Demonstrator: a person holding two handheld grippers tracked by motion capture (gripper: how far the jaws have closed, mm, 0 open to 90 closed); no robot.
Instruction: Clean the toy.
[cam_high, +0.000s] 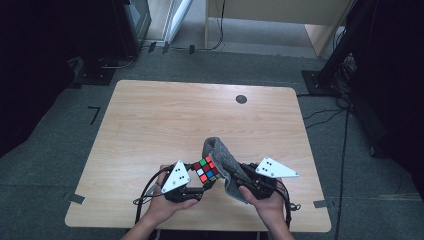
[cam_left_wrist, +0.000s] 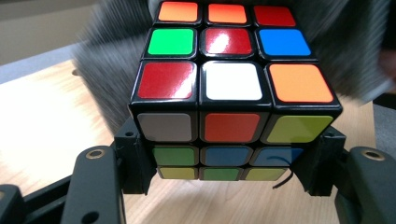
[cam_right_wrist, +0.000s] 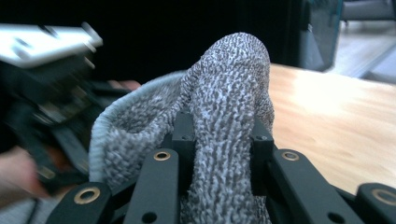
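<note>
A scrambled puzzle cube (cam_high: 207, 170) with black edges is held just above the table near its front edge. My left gripper (cam_high: 200, 186) is shut on the cube (cam_left_wrist: 229, 93), its jaws pressing the lower layers from both sides. A grey knitted cloth (cam_high: 224, 161) stands bunched against the cube's right side. My right gripper (cam_high: 239, 184) is shut on the cloth (cam_right_wrist: 224, 126), a thick fold pinched between its jaws. In the left gripper view the grey cloth (cam_left_wrist: 107, 70) rises blurred behind the cube.
The light wooden table (cam_high: 165, 120) has a small dark round mark (cam_high: 241, 99) near its far edge. Dark equipment, stands and cables surround the table on grey carpet. Both hands sit near the table's front edge.
</note>
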